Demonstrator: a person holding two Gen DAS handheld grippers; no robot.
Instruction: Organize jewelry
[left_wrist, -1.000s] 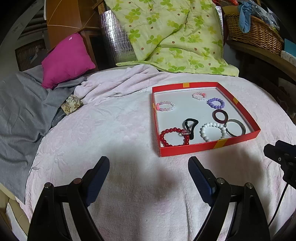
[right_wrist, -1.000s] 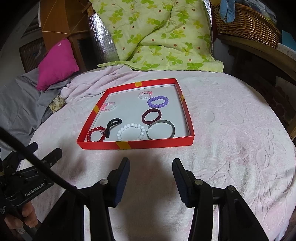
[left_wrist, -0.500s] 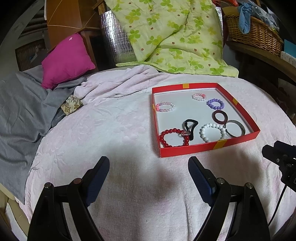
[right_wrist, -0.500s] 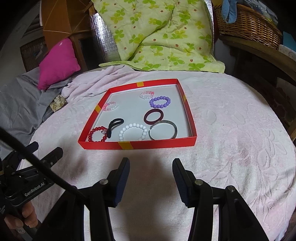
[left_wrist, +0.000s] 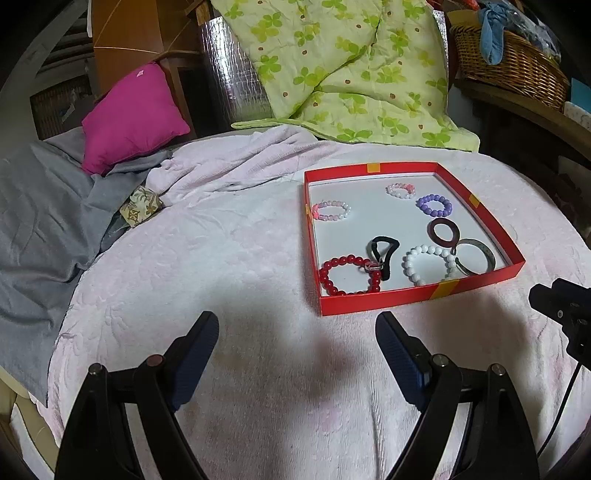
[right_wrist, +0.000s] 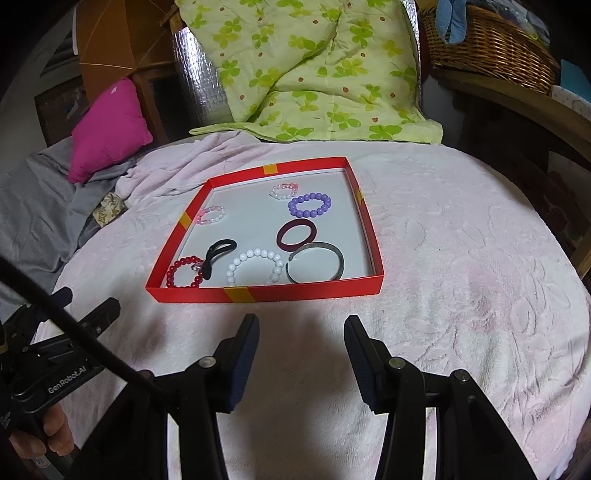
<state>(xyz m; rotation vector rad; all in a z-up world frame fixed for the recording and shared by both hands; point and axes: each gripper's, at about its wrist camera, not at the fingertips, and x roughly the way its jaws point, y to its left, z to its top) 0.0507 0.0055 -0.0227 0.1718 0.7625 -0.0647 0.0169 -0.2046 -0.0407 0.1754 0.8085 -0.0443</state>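
Note:
A shallow red tray (left_wrist: 384, 300) (right_wrist: 266, 293) lies on the pink blanket. It holds several pieces: a red bead bracelet (left_wrist: 349, 275) (right_wrist: 184, 273), a black hair tie (left_wrist: 384, 251) (right_wrist: 218, 254), a white bead bracelet (left_wrist: 428, 264) (right_wrist: 255, 266), a grey bangle (left_wrist: 476, 256) (right_wrist: 317, 262), a dark maroon ring (left_wrist: 443, 232) (right_wrist: 297, 234), a purple bead bracelet (left_wrist: 434, 205) (right_wrist: 309, 205) and two pale pink ones (left_wrist: 332, 210) (left_wrist: 400, 190). My left gripper (left_wrist: 297, 332) is open and empty, short of the tray's near left corner. My right gripper (right_wrist: 301, 332) is open and empty, just before the tray's near wall.
A magenta pillow (left_wrist: 133, 114) and grey cloth (left_wrist: 33, 221) lie at the left. A green quilt (left_wrist: 347, 74) stands behind the tray. A wicker basket (left_wrist: 513, 62) sits on a shelf at the back right. A small patterned pouch (left_wrist: 140, 206) lies by the grey cloth.
Both views have shifted slightly; the tray sits a little lower and nearer in the right wrist view. Both grippers stay open and nothing in the tray has moved.

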